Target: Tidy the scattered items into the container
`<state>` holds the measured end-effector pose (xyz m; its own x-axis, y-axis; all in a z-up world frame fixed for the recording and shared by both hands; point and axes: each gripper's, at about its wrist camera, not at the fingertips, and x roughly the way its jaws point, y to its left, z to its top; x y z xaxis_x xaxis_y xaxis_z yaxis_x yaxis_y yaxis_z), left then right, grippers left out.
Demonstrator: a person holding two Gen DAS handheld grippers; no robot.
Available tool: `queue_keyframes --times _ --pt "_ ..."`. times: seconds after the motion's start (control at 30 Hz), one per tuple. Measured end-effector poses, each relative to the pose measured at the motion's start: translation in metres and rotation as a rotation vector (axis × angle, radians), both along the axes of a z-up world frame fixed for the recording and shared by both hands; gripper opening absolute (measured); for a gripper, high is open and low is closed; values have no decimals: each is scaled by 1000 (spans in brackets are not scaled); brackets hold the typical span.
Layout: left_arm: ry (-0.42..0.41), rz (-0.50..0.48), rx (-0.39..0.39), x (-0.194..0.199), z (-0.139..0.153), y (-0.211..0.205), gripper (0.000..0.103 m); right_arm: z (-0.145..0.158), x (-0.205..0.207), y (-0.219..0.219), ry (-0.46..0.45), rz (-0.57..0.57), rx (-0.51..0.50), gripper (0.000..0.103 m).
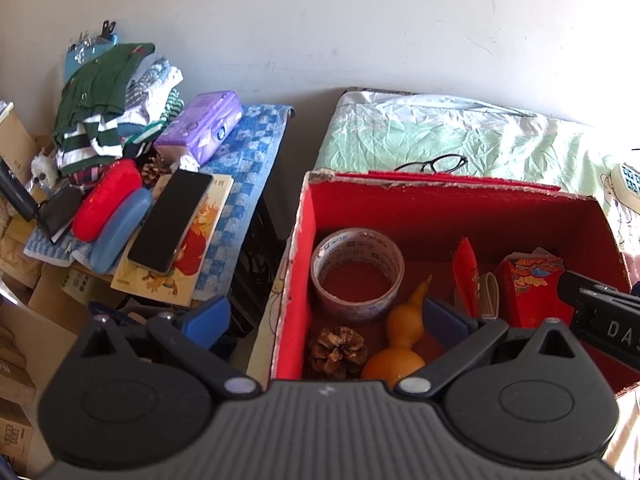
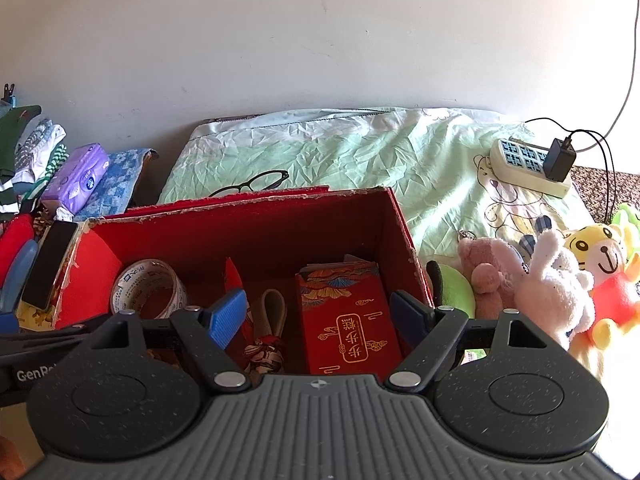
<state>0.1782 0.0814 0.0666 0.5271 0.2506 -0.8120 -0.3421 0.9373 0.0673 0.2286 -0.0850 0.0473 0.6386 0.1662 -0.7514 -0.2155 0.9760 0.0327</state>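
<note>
- Left gripper (image 1: pixel 326 318) wide open, nothing held; its fingers straddle the left wall of the red box (image 1: pixel 298 264), one blue pad (image 1: pixel 210 320) outside, the other inside by the gourd.
- Right gripper (image 2: pixel 322 314) wide open, empty, hanging over the box's right half above the red envelope pack (image 2: pixel 348 320).
- Box sits on a bed with a pale green sheet (image 2: pixel 360 152), top open, rim edges frayed.
- In the box: tape roll (image 1: pixel 357 274) at back left, pine cone (image 1: pixel 338 352) front left, orange gourd (image 1: pixel 400 340) just beside the cone, a red card (image 1: pixel 466 272) standing upright mid-box, a strap loop with knotted cord (image 2: pixel 270 332), envelope pack on the right.
- Black glasses (image 1: pixel 434 163) lie on the sheet right behind the box's back wall, outside it.
- Left of the box, across a gap: side stand with blue checked cloth (image 1: pixel 248 152), crowded. Phone (image 1: pixel 170 220) on a picture book (image 1: pixel 188 248), red case (image 1: pixel 106 200), blue case (image 1: pixel 120 236), purple tissue pack (image 1: pixel 200 124), second pine cone (image 1: pixel 154 168), folded clothes stack (image 1: pixel 104 108).
- Right of the box: pink plush (image 2: pixel 486 276), white rabbit plush (image 2: pixel 556 284), yellow tiger plush (image 2: pixel 604 268), all close together.
- Power strip (image 2: pixel 524 164) with black charger (image 2: pixel 560 158) farther back on the sheet.
</note>
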Motion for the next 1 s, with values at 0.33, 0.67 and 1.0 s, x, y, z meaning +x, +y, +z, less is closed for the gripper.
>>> queue_keyframes --times 0.33,0.67,1.0 --pt "18 1 7 -3 -5 -2 102 -6 -2 3 20 9 -9 81" --pt "-5 -10 30 -7 1 -10 102 -4 -7 -2 16 7 -17 81" --pt "21 -44 42 -7 -3 -29 102 -2 -13 -15 15 -17 -53 81"
